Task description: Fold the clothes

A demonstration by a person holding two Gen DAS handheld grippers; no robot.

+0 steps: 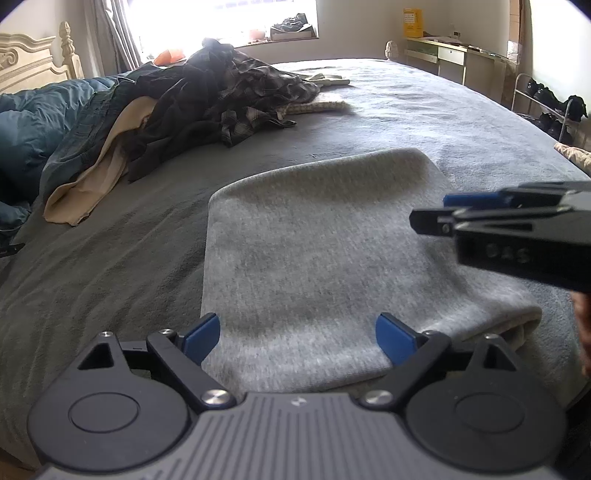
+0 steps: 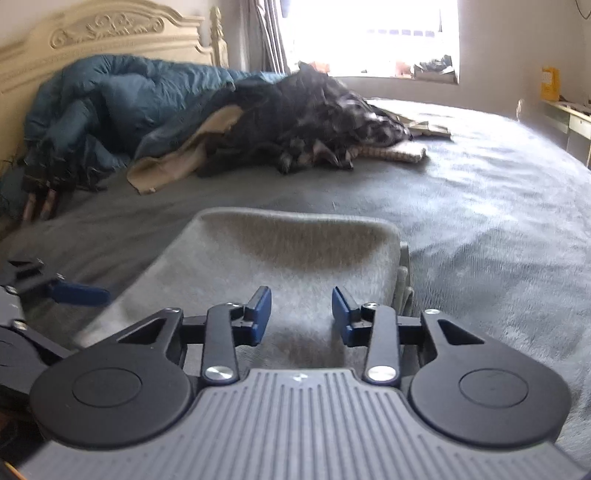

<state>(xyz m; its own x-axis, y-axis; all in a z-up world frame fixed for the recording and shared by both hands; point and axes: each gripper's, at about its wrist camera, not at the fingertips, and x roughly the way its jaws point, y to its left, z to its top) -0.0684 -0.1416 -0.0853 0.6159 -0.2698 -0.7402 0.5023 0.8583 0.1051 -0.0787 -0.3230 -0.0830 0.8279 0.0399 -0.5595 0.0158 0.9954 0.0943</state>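
Both grippers hover low over the near edge of the bed (image 1: 110,258), each with nothing between its blue pads. On the left gripper (image 1: 298,338) the jaws stand wide apart above the near end of a folded grey garment (image 1: 314,258). On the right gripper (image 2: 301,314) the jaws are partly apart, a clear gap between them, above the same garment (image 2: 295,266); it reaches in from the right side in the left wrist view. The garment lies flat on the grey bed cover, near the front edge, its far fold rounded. Well beyond it, toward the headboard (image 2: 110,33), a heap of dark plaid and beige clothes (image 1: 221,96) rests beside a blue duvet (image 2: 110,96). A desk (image 1: 450,55) stands past the far corner.
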